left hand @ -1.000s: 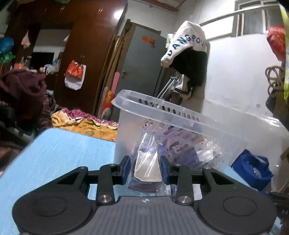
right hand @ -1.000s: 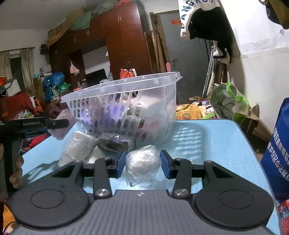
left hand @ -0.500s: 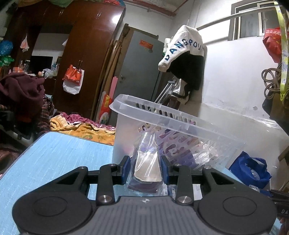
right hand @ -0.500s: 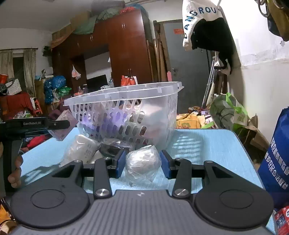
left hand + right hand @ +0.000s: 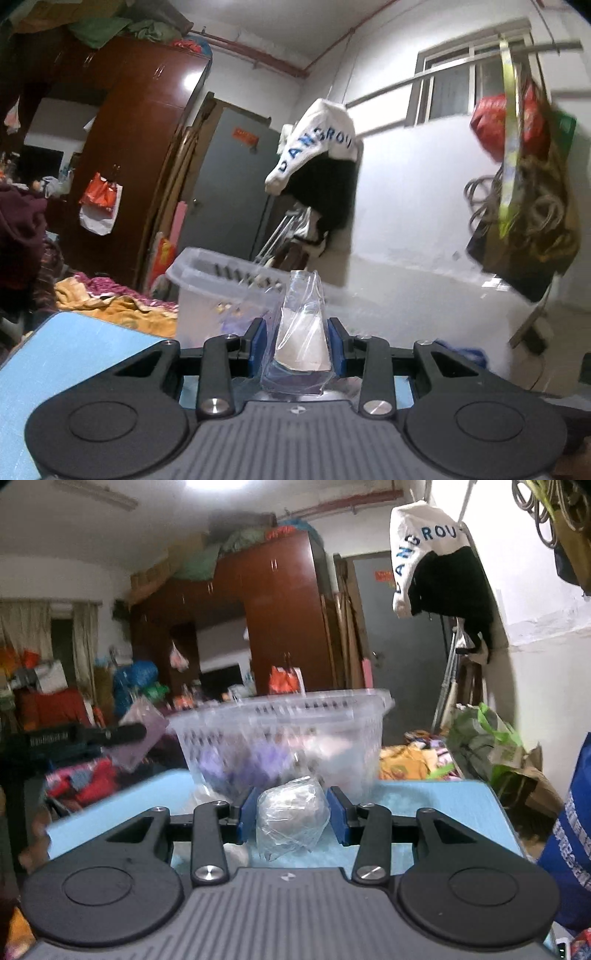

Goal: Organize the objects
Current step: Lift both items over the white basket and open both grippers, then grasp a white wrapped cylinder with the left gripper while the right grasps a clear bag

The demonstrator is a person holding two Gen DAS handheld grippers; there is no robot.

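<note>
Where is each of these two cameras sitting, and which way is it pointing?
Left wrist: rides the left tool, facing the basket and white wall, gripping a clear packet.
Right wrist: rides the right tool, facing the wardrobe, gripping a wrapped bundle; the other tool shows at left.
Shared: basket, blue table, hanging jacket.

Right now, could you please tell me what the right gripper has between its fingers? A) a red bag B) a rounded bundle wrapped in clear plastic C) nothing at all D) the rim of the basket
B: the right gripper is closed on a rounded bundle wrapped in clear plastic, its blue fingers pressing both sides, in front of the perforated clear basket on the blue table.
</note>
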